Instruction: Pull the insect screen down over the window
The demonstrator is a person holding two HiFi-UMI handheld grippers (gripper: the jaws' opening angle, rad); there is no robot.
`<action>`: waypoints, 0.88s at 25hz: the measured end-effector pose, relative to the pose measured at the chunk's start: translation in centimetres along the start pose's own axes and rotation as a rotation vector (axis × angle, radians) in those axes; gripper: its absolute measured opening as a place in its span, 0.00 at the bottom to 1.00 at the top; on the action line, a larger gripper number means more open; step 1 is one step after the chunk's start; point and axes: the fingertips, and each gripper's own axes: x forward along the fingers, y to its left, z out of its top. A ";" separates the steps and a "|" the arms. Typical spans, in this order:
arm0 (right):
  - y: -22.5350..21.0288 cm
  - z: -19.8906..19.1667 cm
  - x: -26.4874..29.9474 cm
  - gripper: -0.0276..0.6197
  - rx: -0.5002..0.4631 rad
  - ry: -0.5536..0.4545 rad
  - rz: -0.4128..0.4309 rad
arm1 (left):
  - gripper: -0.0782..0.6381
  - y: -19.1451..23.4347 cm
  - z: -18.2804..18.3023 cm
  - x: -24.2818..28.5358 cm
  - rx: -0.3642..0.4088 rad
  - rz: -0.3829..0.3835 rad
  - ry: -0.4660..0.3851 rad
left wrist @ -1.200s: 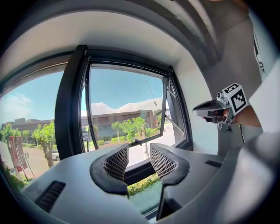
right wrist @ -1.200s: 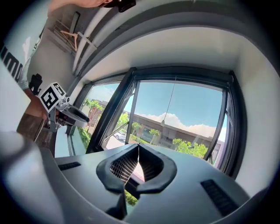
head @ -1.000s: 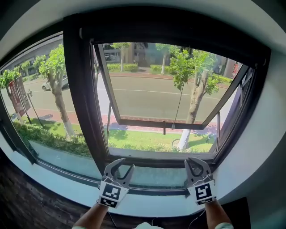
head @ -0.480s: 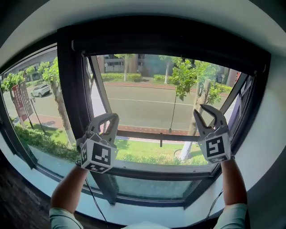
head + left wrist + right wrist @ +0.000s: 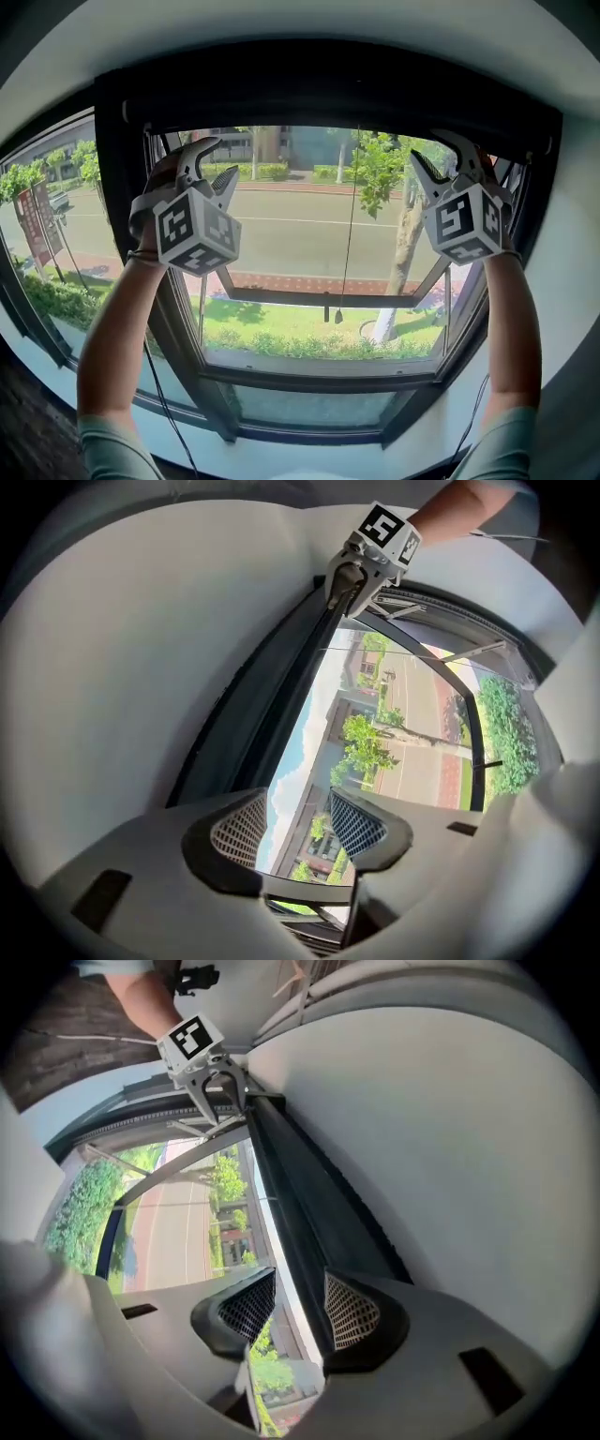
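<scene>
Since the insect screen point(image 5: 328, 89) is judged to be fully retracted in the dark housing along the top of the window point(image 5: 319, 373), its long axis is taken as horizontal, running across the head view from one upper corner of the frame to the other. No mesh is seen over the opening; the street and trees are seen unobstructed. A thin cord point(image 5: 347, 234) is seen hanging from the middle of the housing toward the lower part of the window.

The housing lies just above and beyond both tools. The left hand-held gripper point(image 5: 217, 159) is held near its left end and the right hand-held gripper point(image 5: 433, 148) near its right end, at about the same height; neither is clearly nearer. Both arms are raised and extended, with the tools pointed slightly upward.

The jaws of each have just been opening. In the left gripper view the pads are set apart, with only sky and buildings behind the gap. In the right gripper view the pads are set wider apart, the lower edge of the housing is lined up behind the gap, and nothing is gripped. Contact with the housing cannot be confirmed.
</scene>
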 end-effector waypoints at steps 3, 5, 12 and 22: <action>-0.4 -1.3 1.0 0.28 -0.089 0.059 0.030 | 0.44 1.1 1.0 1.0 0.075 0.001 0.008; -0.1 -2.2 1.5 0.28 -0.132 0.097 0.057 | 0.46 1.1 1.1 1.8 0.120 -0.022 0.035; 0.0 -3.6 2.4 0.28 -0.221 0.148 0.059 | 0.48 1.1 0.2 3.3 0.181 -0.055 0.093; 0.4 -3.8 2.5 0.28 -0.304 0.193 0.096 | 0.48 1.6 0.4 4.3 0.240 -0.059 0.135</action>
